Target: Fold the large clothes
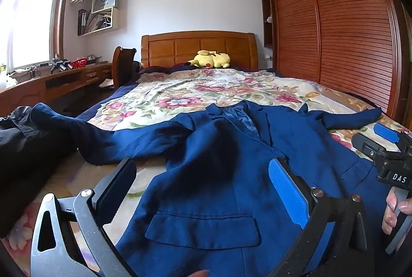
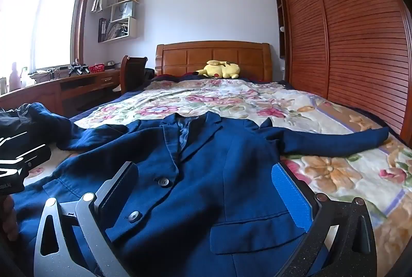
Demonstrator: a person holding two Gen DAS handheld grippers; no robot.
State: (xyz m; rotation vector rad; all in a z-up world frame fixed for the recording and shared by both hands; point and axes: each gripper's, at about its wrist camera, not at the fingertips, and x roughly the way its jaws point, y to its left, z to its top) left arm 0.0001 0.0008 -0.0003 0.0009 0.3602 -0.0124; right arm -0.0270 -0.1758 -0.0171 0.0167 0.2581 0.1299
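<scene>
Right wrist view shows the blue jacket (image 2: 206, 174) spread front-up on the bed (image 2: 334, 174). The right gripper (image 2: 203, 197) and left gripper (image 1: 203, 197) hover wide open, holding nothing. A one-layer pinch could drag the front panel askew.

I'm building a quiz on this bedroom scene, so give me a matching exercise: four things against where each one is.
Things:
1. blue jacket
2. yellow plush toy
3. red basket
4. dark clothes

Places:
A. on the desk under the window
B. by the headboard
C. spread flat, front up, sleeves out, on the floral bedspread
D. heaped at the bed's left edge

Pairs: 1-C, 2-B, 3-A, 4-D
</scene>
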